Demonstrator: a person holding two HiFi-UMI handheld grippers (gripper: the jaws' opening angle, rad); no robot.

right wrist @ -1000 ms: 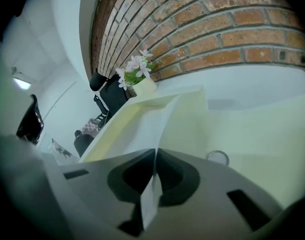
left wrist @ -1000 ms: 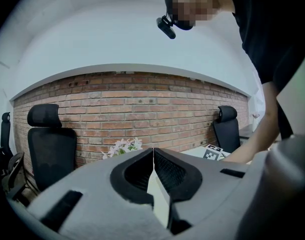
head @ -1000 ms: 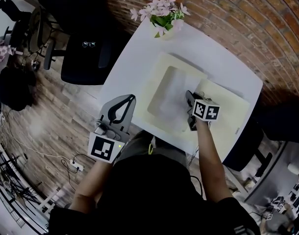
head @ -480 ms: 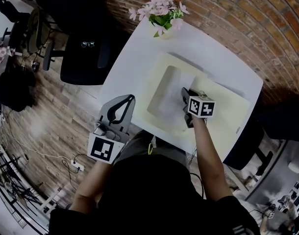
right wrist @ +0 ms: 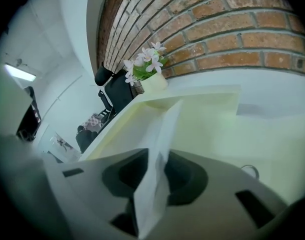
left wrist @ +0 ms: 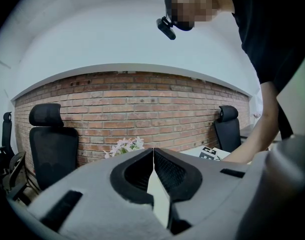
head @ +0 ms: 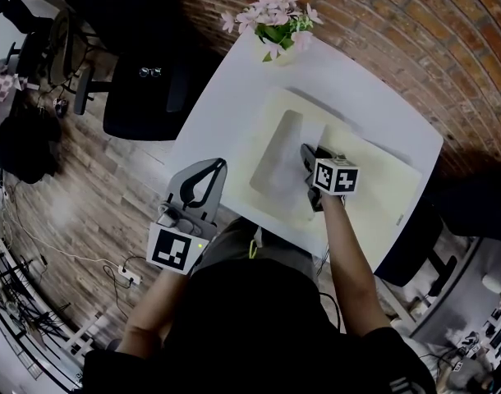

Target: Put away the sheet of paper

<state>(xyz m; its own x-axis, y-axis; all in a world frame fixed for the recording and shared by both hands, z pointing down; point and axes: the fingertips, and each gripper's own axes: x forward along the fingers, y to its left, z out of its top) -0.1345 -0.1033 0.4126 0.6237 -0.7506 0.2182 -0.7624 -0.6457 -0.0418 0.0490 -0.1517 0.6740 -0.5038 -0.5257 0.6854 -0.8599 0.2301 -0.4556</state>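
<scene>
**Edges and clearance.** The folder (head: 382,179) is laid open on the table (head: 242,97). Its right half is run close to the table's right near edge. Bare table is left along the left edge and between the folder and the flowers (head: 275,21) at the far corner. A brick wall is set just behind the table, and a chair (head: 144,89) is stood on the floor to the left, apart from the table.

**Task item.** The sheet (head: 283,150) is found on the folder's left half. Its right edge is lifted and passed between the jaws of the right gripper (head: 308,156). These jaws have just been opening and are parted slightly. The sheet is stood loosely in the gap and is no longer pinched. The left gripper (head: 219,167) is held at the table's near left edge, clear of the folder. Its jaws are clenched together with nothing between them.

**Obstructed areas.** The table's near edge is covered by the person's head and right arm. The sheet's near right corner is covered by the right gripper. Whether the sheet's left edge is tucked into a pocket cannot be made out.

**Change from the earlier frame.** The right gripper is shifted left across the folder. The sheet is drawn narrower and is more curled. The left gripper is unchanged.
</scene>
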